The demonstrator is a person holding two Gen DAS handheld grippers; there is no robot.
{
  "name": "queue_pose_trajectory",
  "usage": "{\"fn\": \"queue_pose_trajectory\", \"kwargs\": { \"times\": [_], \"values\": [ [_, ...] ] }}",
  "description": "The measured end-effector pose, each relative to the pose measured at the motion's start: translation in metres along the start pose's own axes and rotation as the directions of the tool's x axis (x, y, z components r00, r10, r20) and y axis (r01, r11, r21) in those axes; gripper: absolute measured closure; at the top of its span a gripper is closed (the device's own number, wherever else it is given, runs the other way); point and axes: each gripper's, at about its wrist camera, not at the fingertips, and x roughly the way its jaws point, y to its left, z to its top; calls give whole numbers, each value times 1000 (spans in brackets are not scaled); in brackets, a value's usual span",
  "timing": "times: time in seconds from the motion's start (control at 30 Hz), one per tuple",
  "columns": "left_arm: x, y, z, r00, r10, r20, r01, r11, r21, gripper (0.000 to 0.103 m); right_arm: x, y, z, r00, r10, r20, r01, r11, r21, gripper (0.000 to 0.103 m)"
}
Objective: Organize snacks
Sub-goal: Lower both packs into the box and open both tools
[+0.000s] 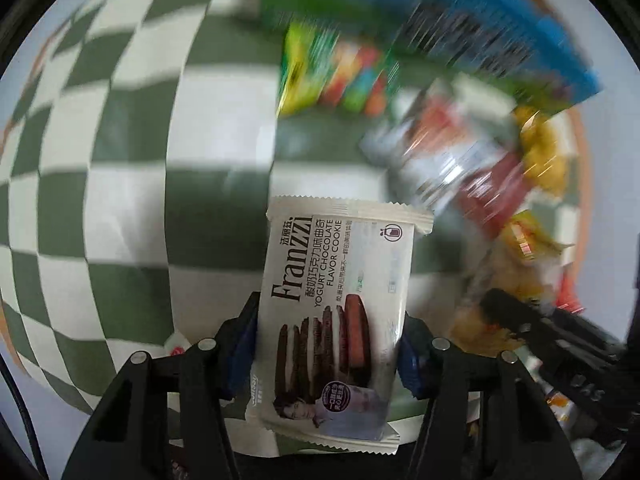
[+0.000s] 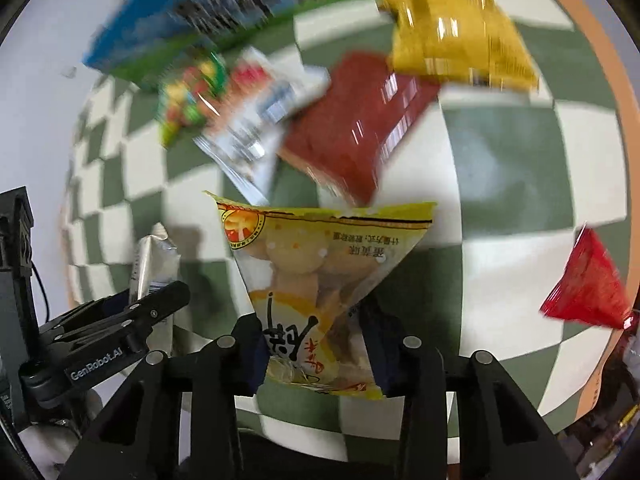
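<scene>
Your left gripper [image 1: 326,354] is clamped on the white Franzzi cookie packet [image 1: 340,304], blue pads pressing its two long sides, the packet standing up along the fingers and clear of the cloth. Your right gripper [image 2: 316,354] is pinched tight on the yellow snack bag [image 2: 320,272], gripping its narrow lower end while the wide sealed top fans out above the fingers (the print on it reads upside down from this camera).

Beneath both lies the green-and-white checkered cloth [image 2: 520,264], the biggest thing in view, with an orange border [image 2: 592,60] curving along its right edge in the right wrist view. At the far side of the cloth sits a blue and green box [image 2: 192,12], badly blurred, so you cannot read its print.

Just in front of that box the loose snacks lie in a cluster: a yellow bag [image 2: 460,36] to the right, a dark red packet [image 2: 356,128] overlapping its lower corner, a white and silver packet [image 2: 260,116] touching the red one's left side, and a multicoloured candy bag [image 2: 188,104] at the left end, near the box. All four are smeared by motion.

Well apart from them, at the right edge of the cloth, lies a small bright red packet [image 2: 588,284].

In the right wrist view your left gripper shows at lower left with the cookie packet seen edge-on between its fingers; in the left wrist view the right gripper's black finger [image 1: 532,320] pokes in at lower right
</scene>
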Motion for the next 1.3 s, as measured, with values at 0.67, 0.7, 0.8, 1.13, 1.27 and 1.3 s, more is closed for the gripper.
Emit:
{"fn": "queue_pose_trajectory", "kwargs": {
  "times": [0.67, 0.7, 0.8, 1.13, 1.27, 1.3],
  "values": [
    [-95, -54, 273, 989, -60, 137, 55, 998, 39, 47, -168, 11, 274, 960, -36, 277, 59, 995, -75, 61],
    [-86, -52, 287, 992, -48, 121, 44, 999, 32, 47, -164, 10, 289, 962, -49, 267, 70, 995, -70, 61],
    [-63, -47, 316, 997, -26, 76, 25, 1000, 12, 47, -149, 7, 323, 968, -88, 235, 106, 992, -63, 61],
    [-7, -25, 364, 999, 44, -24, -45, 999, -24, 47, -92, 6, 383, 973, -174, 149, 185, 981, -63, 61],
    [8, -20, 368, 997, 44, -61, -46, 998, -32, 45, -77, 4, 388, 973, -192, 131, 201, 978, -60, 61],
    [11, -18, 369, 997, 48, -63, -51, 998, -39, 45, -73, 3, 389, 972, -197, 126, 205, 977, -55, 60]
  ]
}}
